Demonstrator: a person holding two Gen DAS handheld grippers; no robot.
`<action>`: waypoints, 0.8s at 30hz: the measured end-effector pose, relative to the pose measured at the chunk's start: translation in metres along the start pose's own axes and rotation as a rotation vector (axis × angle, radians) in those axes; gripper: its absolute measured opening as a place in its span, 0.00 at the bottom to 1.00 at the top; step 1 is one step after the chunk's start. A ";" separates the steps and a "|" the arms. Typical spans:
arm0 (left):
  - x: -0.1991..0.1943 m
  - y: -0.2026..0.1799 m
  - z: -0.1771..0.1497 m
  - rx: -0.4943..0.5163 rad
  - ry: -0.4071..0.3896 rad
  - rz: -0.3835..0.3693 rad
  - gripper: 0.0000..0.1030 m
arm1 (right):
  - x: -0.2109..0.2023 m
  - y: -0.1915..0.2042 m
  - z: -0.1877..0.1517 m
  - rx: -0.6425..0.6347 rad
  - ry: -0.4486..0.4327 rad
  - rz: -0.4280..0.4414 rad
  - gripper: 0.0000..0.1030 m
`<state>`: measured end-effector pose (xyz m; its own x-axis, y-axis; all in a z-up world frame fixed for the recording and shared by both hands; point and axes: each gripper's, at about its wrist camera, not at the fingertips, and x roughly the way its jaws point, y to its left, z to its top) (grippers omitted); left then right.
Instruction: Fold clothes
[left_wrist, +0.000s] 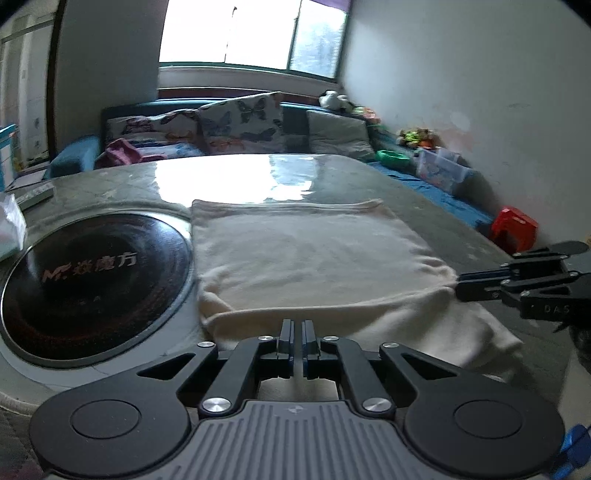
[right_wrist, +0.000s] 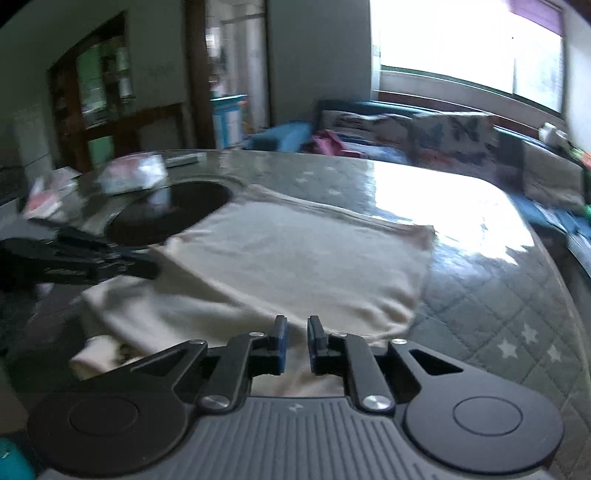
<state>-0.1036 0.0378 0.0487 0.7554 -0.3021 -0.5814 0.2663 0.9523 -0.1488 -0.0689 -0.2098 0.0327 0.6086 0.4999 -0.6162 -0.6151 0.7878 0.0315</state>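
A cream garment (left_wrist: 314, 254) lies partly folded on the quilted grey tabletop (left_wrist: 436, 206), its near part doubled over. My left gripper (left_wrist: 298, 325) sits at the garment's near edge with its jaws almost together; no cloth shows between them. My right gripper (left_wrist: 460, 284) shows at the right, tips at the fold's right corner. In the right wrist view the garment (right_wrist: 295, 266) spreads ahead of my right gripper (right_wrist: 297, 325), whose jaws stand a little apart over the cloth with nothing held. The left gripper (right_wrist: 147, 269) reaches in from the left onto the fold.
A round black induction hob (left_wrist: 92, 280) is set in the table left of the garment. Packets (right_wrist: 129, 173) lie beyond the hob. A sofa with butterfly cushions (left_wrist: 240, 122) stands behind, a red stool (left_wrist: 513, 229) and toys by the right wall.
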 end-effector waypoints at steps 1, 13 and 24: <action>-0.002 -0.004 -0.001 0.014 0.001 -0.012 0.06 | -0.002 0.005 -0.001 -0.022 0.003 0.018 0.16; -0.028 -0.024 -0.024 0.135 0.042 -0.058 0.13 | -0.005 0.029 -0.021 -0.123 0.068 0.044 0.23; -0.051 -0.042 -0.054 0.399 0.043 -0.043 0.27 | -0.018 0.031 -0.021 -0.184 0.090 0.044 0.31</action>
<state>-0.1856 0.0152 0.0419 0.7149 -0.3315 -0.6156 0.5154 0.8448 0.1436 -0.1095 -0.2017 0.0277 0.5370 0.4913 -0.6858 -0.7263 0.6828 -0.0795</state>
